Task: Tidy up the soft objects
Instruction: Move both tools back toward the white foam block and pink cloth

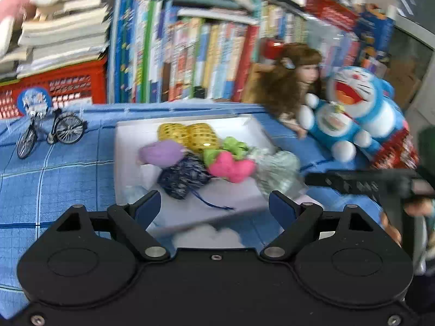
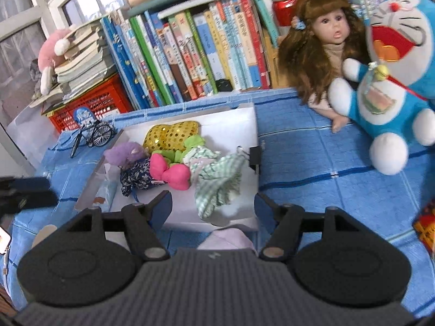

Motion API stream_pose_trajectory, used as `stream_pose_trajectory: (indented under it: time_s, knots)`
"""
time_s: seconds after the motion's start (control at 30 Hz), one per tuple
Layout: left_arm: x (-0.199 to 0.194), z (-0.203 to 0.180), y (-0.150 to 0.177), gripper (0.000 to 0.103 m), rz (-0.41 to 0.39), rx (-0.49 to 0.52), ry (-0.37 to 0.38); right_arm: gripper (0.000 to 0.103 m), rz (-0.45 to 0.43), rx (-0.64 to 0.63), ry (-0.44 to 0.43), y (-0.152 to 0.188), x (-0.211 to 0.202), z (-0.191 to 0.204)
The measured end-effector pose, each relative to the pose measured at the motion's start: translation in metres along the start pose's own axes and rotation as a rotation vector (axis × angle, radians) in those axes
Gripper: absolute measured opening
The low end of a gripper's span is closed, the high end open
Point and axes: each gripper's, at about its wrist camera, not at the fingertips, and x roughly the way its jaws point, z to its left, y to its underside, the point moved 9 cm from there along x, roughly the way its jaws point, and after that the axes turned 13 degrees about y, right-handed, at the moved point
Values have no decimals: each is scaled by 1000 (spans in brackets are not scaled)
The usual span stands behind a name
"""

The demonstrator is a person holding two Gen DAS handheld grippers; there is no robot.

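Both tools empty and open, left tool (image 1: 214,203) and right tool (image 2: 213,203) near the white tray (image 2: 244,114) holding the soft toys (image 2: 170,172); next: grab the pale cloth (image 2: 228,240) at 6 o'clock.

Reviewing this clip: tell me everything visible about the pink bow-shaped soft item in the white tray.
The pink bow is a plush, bright pink piece with two puffed lobes pinched at a narrow middle, matte and fuzzy-looking. It lies flat among the pile in the white tray, resting against the dark blue patterned pouch on one side, the green-and-white checked cloth on the other, with a lime green piece behind. Neither set of tongs touches it.
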Motion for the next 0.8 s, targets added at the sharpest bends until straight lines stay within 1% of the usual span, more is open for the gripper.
stream_pose_trajectory:
  time_s: [0.13,0.17,0.2,0.3,0.33,0.37,0.4,0.5,0.57,0.63,0.7,0.73,0.77,0.8]
  knots:
    - [-23,-32,19,86,-34,76,10,78,-20,26,23,3,-10,-14]
    - [-28,-38,25,85,-40,92,9,78,-24,29,28,4,-11,-18]
    - [-34,-45,31,80,-50,110,10,77,-25,30,31,5,-12,-21]
    - [-52,-64,51,71,-87,142,22,62,-26,34,43,11,-15,-28]
    - [-58,-69,60,71,-100,149,26,61,-26,34,43,13,-16,-29]
    - [-61,-73,67,69,-110,153,25,56,-27,32,41,16,-16,-30]
    - [-64,-77,76,65,-130,152,12,53,-29,29,41,18,-16,-30]
    - [-68,-80,103,62,-172,125,-30,50,-34,25,43,24,-16,-32]
    - [-63,-78,119,62,-185,61,-53,49,-26,26,34,29,-13,-31]
    - [-57,-75,132,62,-190,2,-61,49,-15,27,30,35,-10,-30]
    - [-49,-74,140,63,-200,-26,-81,50,-8,32,26,38,-7,-29]
    - [-45,-72,143,63,-206,-32,-102,52,-4,39,22,39,-5,-28]
    - [-41,-70,144,64,-215,-35,-125,61,1,46,19,40,-3,-28]
    - [-37,-69,145,64,-224,-33,-147,64,7,54,14,42,-1,-28]
